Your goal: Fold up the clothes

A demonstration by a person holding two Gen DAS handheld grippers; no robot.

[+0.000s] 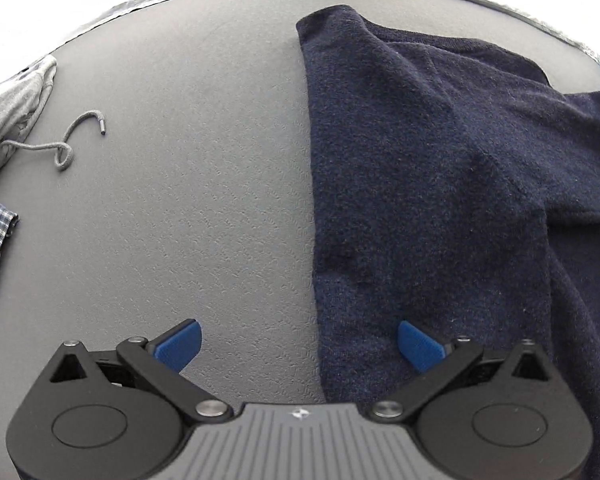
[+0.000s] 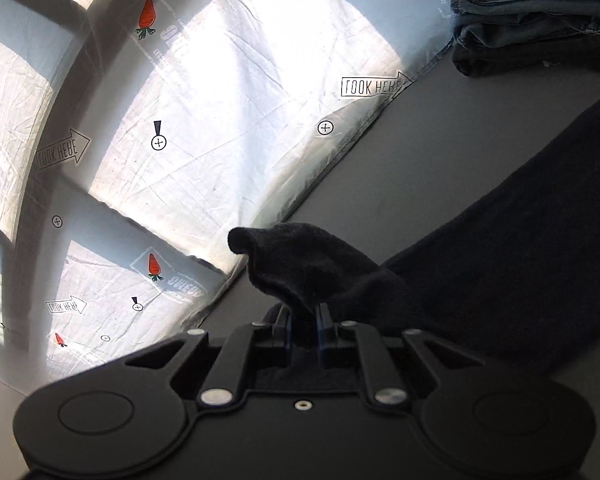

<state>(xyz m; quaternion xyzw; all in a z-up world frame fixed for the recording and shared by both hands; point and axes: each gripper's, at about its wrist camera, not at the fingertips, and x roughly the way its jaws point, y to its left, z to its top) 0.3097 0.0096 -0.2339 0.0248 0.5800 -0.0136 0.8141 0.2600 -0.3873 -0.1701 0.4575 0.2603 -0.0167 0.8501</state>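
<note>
While clamped on a bunched end of the navy sweater (image 2: 312, 268), right gripper (image 2: 304, 320) fingers nearly shut, fabric pinched between the blue pads and lifted off the grey tabletop (image 2: 340, 184). Left gripper (image 1: 300, 346) fingers spread fully wide, holding nothing, poised over the sweater's straight left edge, one finger over knit, the other over bare tabletop. Sweater body spread flat across the tabletop. Judged step: gathering a sleeve or corner for a fold. Next move calls for closing left on the edge, then carrying both across together.

Left wrist view looks steeply down, right wrist view more level; both closely share the navy sweater (image 1: 440, 184).
</note>
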